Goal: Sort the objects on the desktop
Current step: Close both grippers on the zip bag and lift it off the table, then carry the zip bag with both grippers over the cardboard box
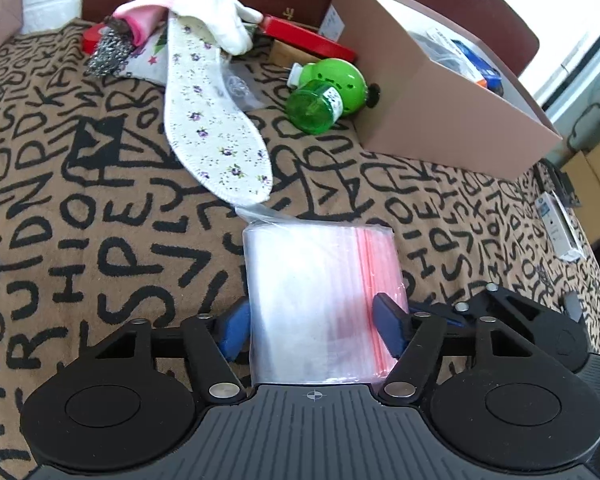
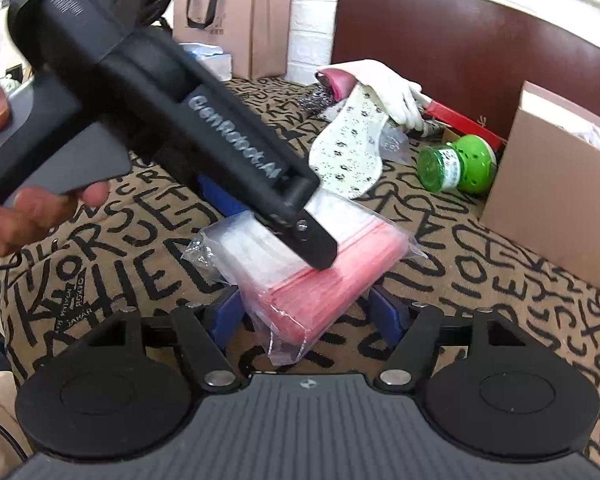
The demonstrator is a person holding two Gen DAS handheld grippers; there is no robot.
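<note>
A pack of clear zip bags with red seal strips (image 1: 316,300) lies between the blue pads of my left gripper (image 1: 312,328), which presses on both its sides just above the lettered cloth. In the right wrist view the same pack (image 2: 312,280) sits between the pads of my right gripper (image 2: 304,316). These stand a little off it, so that gripper is open. One black finger of the left gripper (image 2: 316,244) lies across the pack from the upper left. A person's hand (image 2: 28,216) holds its handle.
Beyond the pack lie a floral insole (image 1: 216,128), a white glove (image 1: 220,12), a steel scourer (image 1: 108,52), a green plastic bottle (image 1: 328,92) and a red box (image 1: 308,38). An open cardboard box (image 1: 440,120) stands at the right. A white gadget (image 1: 556,224) lies near the table's right edge.
</note>
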